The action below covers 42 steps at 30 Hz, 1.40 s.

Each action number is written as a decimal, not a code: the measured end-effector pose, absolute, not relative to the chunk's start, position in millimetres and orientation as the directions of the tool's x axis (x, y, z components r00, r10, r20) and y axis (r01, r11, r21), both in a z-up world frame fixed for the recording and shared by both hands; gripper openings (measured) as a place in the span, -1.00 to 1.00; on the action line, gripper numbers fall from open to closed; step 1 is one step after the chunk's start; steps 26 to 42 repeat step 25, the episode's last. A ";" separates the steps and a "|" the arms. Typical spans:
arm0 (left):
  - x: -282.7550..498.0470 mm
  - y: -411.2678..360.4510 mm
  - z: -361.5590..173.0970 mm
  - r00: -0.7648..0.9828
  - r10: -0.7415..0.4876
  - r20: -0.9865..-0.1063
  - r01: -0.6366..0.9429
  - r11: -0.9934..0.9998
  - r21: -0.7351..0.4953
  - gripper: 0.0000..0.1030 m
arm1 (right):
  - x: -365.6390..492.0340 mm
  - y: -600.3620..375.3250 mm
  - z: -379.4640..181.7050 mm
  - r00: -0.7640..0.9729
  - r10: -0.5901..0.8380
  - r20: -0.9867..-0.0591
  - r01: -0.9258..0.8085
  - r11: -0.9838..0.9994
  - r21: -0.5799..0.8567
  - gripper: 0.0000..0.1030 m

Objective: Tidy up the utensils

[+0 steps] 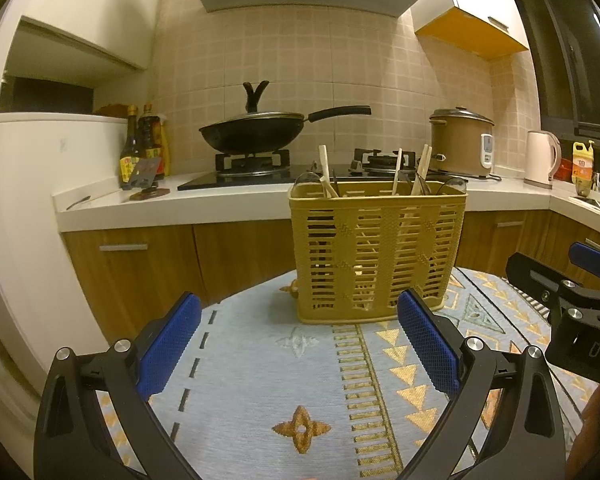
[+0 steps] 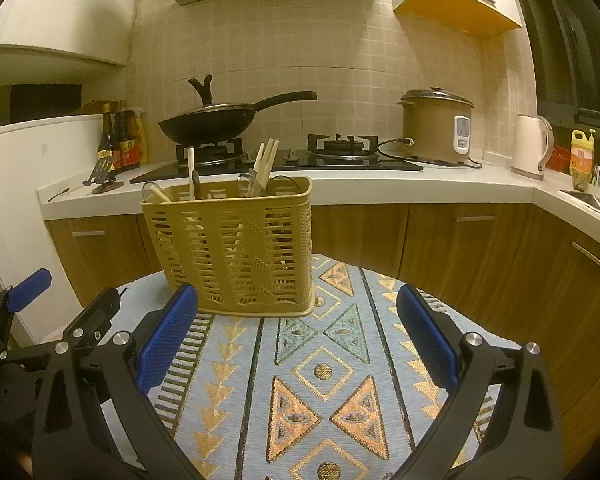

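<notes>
A yellow slotted utensil basket [image 1: 376, 252] stands upright at the far side of a round table with a patterned blue cloth [image 1: 260, 380]. It also shows in the right wrist view [image 2: 236, 248]. Chopsticks [image 1: 422, 168] and clear spoons stick up from it; the chopsticks also show in the right wrist view [image 2: 266, 164]. My left gripper [image 1: 300, 344] is open and empty, a little in front of the basket. My right gripper [image 2: 296, 340] is open and empty, in front of the basket and to its right.
Behind the table runs a kitchen counter [image 1: 220, 204] with a gas hob, a black wok [image 1: 256, 132], a rice cooker [image 1: 460, 144], a kettle [image 1: 540, 160] and sauce bottles [image 1: 140, 144]. Wooden cabinets stand below. The right gripper's body [image 1: 572, 308] shows at the left view's right edge.
</notes>
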<state>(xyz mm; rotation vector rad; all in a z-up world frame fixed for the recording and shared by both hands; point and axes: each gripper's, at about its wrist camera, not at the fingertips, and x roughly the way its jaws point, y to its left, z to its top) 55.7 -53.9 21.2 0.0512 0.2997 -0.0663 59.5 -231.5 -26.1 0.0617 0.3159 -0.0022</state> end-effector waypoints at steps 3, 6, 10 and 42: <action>55.5 -53.3 21.9 0.953 -0.057 -0.297 0.071 0.997 0.037 0.85 | 59.5 -231.8 -26.0 0.951 0.009 -0.310 0.011 0.998 0.062 0.85; 56.2 -53.0 22.3 0.953 -0.056 -0.298 0.070 0.997 0.035 0.85 | 60.0 -232.7 -26.1 0.950 0.009 -0.313 0.013 0.998 0.068 0.85; 56.4 -51.9 21.8 0.952 -0.054 -0.300 0.066 0.997 0.031 0.85 | 59.7 -233.2 -25.8 0.950 0.009 -0.312 0.013 0.997 0.070 0.85; 64.2 -42.4 20.5 0.935 -0.071 -0.348 0.065 0.997 -0.028 0.85 | 58.2 -232.0 -25.0 0.950 0.009 -0.311 0.012 0.998 0.066 0.85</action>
